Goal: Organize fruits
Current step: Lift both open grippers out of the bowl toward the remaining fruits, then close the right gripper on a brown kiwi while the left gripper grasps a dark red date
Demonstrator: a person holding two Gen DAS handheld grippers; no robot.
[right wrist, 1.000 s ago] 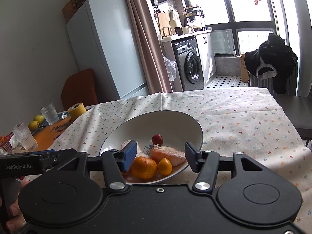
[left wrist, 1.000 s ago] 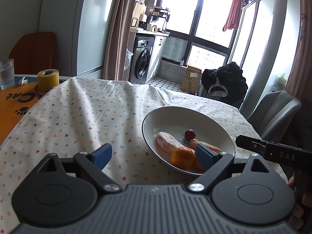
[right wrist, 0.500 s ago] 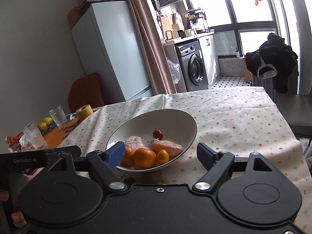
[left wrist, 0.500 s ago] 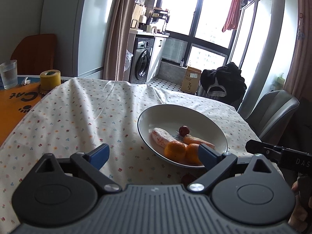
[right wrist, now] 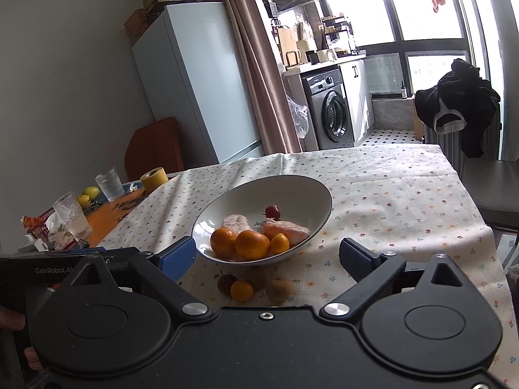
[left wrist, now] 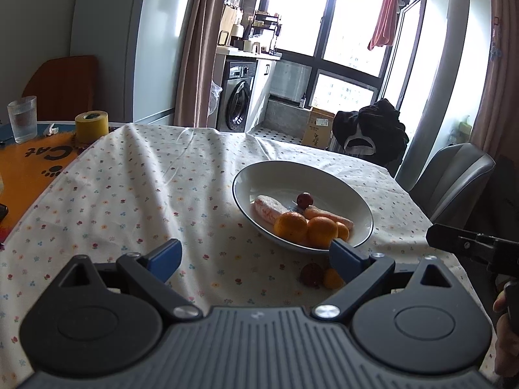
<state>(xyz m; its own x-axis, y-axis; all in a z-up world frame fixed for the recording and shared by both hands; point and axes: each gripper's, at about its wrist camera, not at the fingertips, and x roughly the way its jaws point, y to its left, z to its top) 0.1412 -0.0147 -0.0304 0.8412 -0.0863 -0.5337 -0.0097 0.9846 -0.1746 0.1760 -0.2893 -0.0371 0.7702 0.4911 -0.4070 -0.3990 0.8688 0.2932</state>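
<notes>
On the table's near edge, just before the white bowl (right wrist: 311, 191): small orange (right wrist: 241, 290), dark red fruit (right wrist: 226, 282) and brown fruit (right wrist: 278, 289), loose, between and below the right gripper (right wrist: 264, 257), the nearer; left gripper (left wrist: 254, 257) alongside; both jaws wide, empty.

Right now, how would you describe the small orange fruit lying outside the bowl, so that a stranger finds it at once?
Find the white bowl on the flowered tablecloth. On the cloth just in front of its near rim lies a little cluster of loose fruits. The small orange fruit is the only bright orange one there, between a dark red fruit and a brownish fruit.
</notes>
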